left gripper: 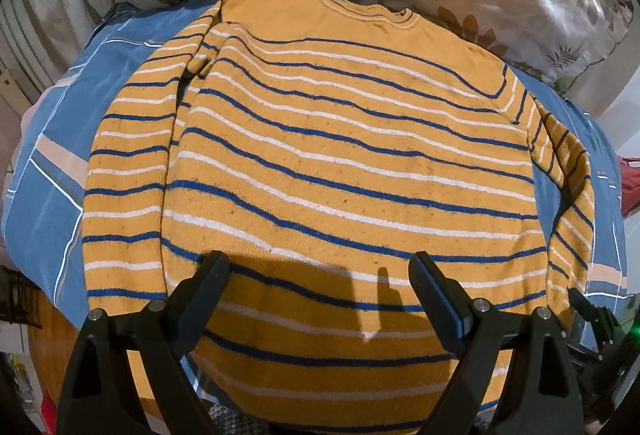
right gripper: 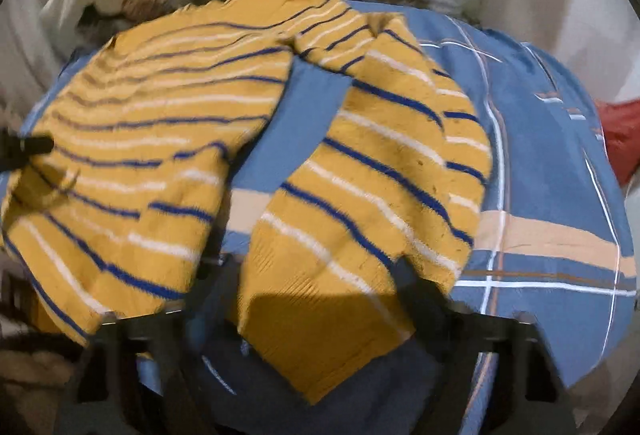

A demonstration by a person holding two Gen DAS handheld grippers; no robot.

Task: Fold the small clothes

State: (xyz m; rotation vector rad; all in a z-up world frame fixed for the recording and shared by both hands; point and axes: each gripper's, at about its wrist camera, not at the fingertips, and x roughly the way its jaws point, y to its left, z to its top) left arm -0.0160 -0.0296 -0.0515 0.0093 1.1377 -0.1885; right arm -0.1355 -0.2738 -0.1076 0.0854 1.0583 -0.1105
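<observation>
Bedding carried the striped sweater (left gripper: pixel 320 155); its right sleeve (right gripper: pixel 360 195) ran lengthwise toward my right hand-held gripper (right gripper: pixel 316 275), grip unclear; left hand-held gripper (left gripper: pixel 320 267) gaped empty.

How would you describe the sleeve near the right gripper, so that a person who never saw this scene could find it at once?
Start from the blue checked bedsheet and find the yellow sweater with blue and white stripes lying on it. The sleeve runs down that sweater's edge, ending between the fingers of the right gripper. Unlike the body, a wedge of bare sheet separates it.
</observation>
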